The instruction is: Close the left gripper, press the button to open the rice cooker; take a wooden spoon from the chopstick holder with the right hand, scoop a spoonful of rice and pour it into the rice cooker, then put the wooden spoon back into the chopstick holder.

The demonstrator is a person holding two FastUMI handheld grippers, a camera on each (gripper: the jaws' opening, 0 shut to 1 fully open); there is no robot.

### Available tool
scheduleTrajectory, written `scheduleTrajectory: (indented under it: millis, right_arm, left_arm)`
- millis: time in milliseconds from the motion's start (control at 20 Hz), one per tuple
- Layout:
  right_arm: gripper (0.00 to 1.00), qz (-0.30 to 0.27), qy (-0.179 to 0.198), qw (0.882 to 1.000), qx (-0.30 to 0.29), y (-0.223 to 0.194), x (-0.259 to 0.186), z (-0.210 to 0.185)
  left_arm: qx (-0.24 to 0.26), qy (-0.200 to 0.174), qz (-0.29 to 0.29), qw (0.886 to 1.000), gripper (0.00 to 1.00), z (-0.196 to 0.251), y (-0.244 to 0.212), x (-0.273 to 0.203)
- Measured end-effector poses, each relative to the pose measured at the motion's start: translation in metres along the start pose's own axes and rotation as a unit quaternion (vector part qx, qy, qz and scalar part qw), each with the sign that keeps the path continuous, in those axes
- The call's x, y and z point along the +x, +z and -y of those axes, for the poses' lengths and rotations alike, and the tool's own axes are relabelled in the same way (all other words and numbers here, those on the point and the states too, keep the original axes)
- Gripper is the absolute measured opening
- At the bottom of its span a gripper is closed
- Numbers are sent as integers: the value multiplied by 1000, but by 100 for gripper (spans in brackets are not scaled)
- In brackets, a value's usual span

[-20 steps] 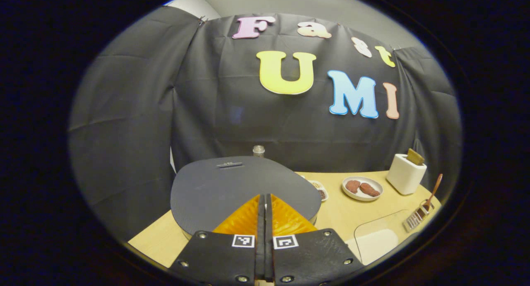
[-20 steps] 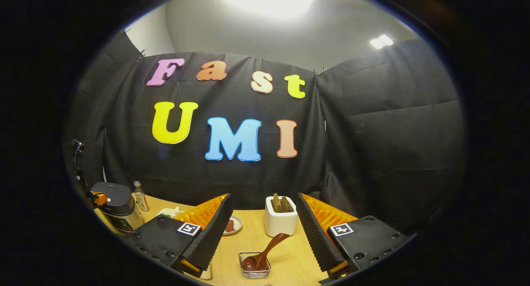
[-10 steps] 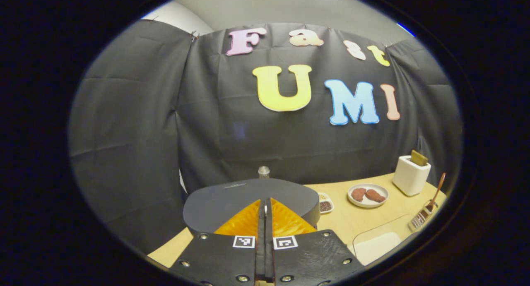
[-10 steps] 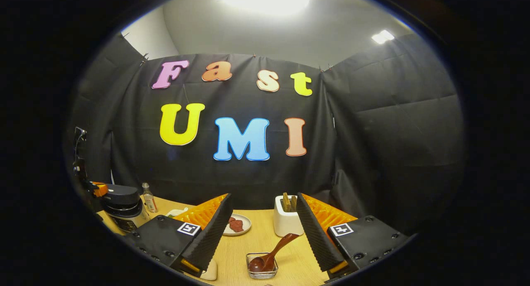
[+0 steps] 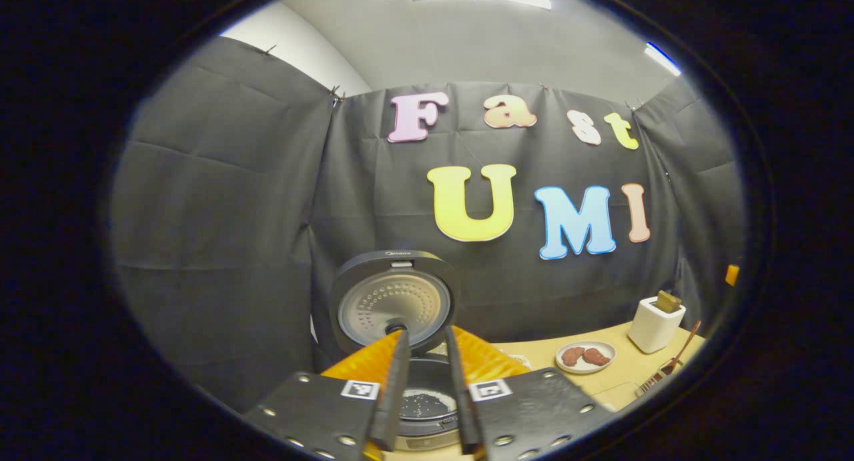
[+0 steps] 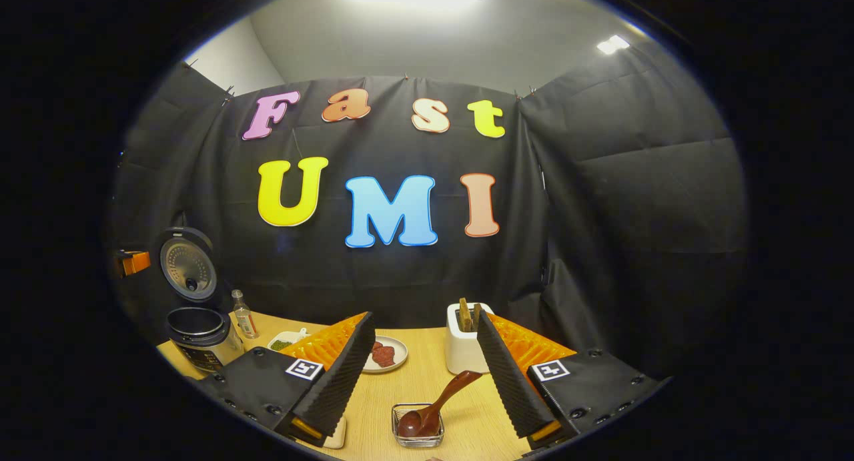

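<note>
The rice cooker [image 5: 413,381] stands open on the bench [image 6: 427,387]: its lid [image 5: 395,302] is raised upright behind the pot, inner face toward the left gripper view, and a scatter of pale grains lies in the pot. So the button step looks done, and the step in hand is the fetching of the wooden spoon [image 6: 435,406].

The left tool [image 5: 424,391] hovers just above the cooker's front rim, its fingers a narrow gap apart and holding nothing. In the right gripper view the cooker [image 6: 200,327] sits far to the left of the bench, well apart from the right tool [image 6: 427,361], whose fingers are spread wide and empty.

The spoon rests in a small clear holder [image 6: 417,426] near the bench's front edge, between the right tool's fingers as seen in its view. Its bowl is down inside the holder; its handle leans up and away to the right, toward a white toaster [image 6: 467,349], so its long axis runs on a slant from low left to high right.

Next, I judge, the right tool must go down and forward, turn to lie across that slanted handle, and close on its upper part. A plate of brown food [image 6: 385,354] lies just behind the left finger.
</note>
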State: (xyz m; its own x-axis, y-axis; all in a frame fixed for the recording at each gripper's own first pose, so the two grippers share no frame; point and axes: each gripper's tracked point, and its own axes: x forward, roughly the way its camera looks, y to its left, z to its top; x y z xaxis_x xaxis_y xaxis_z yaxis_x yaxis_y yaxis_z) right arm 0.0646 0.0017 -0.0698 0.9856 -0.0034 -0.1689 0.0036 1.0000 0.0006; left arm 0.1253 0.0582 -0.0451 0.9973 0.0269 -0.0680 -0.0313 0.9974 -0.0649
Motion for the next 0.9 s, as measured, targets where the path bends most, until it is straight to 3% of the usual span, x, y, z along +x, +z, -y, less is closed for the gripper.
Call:
scheduleTrajectory:
  millis: [100,150,500,600,900]
  right_arm:
    - [98,-22,4,1000,13,-13,10,3]
    - [98,-33,5,999,19,-22,16,6]
    - [92,-118,-3,991,60,-83,54,22]
    - [98,-149,-4,986,80,-104,63,23]
    - [98,-225,-18,969,105,-158,78,32]
  left_arm:
    - [11,8,11,1000,78,-6,10,-19]
    - [15,12,14,1000,82,-8,11,-28]
    - [27,43,8,999,81,-32,21,-74]
    - [30,53,5,998,82,-38,21,-84]
    - [37,79,-5,996,81,-55,18,-102]
